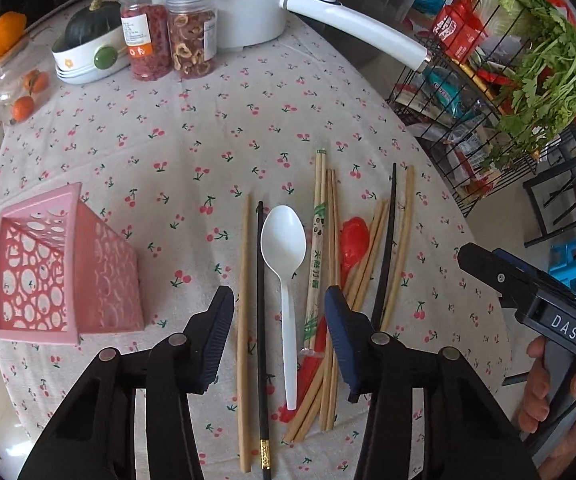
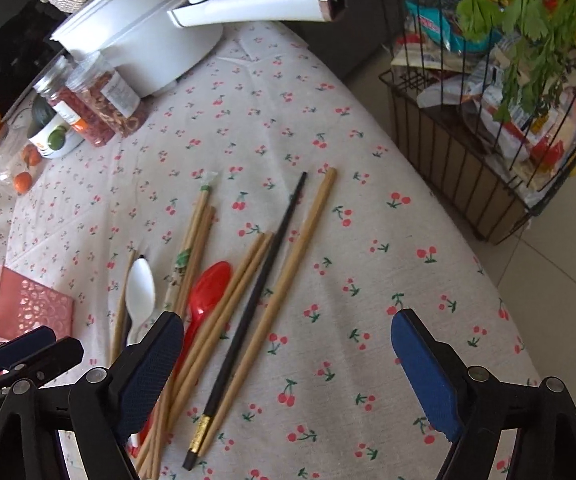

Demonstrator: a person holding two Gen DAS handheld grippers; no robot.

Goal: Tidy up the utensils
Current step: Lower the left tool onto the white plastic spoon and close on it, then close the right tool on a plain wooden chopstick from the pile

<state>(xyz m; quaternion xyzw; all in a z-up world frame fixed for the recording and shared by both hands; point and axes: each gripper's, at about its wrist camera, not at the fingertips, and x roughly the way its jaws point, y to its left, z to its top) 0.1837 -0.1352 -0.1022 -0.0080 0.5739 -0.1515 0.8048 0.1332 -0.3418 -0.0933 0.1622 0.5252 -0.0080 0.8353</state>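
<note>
several utensils lie loose on the cherry-print tablecloth (image 1: 191, 128), all pointing roughly the same way: a white plastic spoon (image 1: 283, 248) bowl-up in the middle, a black chopstick (image 1: 261, 320) and a bamboo chopstick (image 1: 243, 320) just to its left, and a paper-wrapped pair of chopsticks (image 1: 316, 248) on its right. beyond that, a red spoon (image 2: 207, 292) is partly buried under a fan of bamboo chopsticks (image 2: 231, 300), with a second black chopstick (image 2: 255, 300) and a long bamboo one (image 2: 292, 272) beside it.

a pink perforated basket (image 1: 67, 264) lies tipped on its side to the left of the utensils, well apart from them, its mouth facing the left wrist camera; nothing shows inside it.

the left gripper (image 1: 279, 320) hovers over the white spoon with its jaws spread wide and nothing between them. the right gripper (image 2: 288, 344) is also wide open and holding nothing, hanging over the right part of the pile.

at the far edge of the table stand two clear jars, one with red dried fruit (image 1: 145, 28) and one with dried slices (image 1: 191, 32), next to a white pot (image 1: 247, 4) with a long handle and a white bowl (image 1: 87, 60) holding a dark green squash. small orange fruits (image 1: 27, 96) lie nearby. a black wire rack (image 1: 500, 92) beside the table carries packets and leafy greens.
</note>
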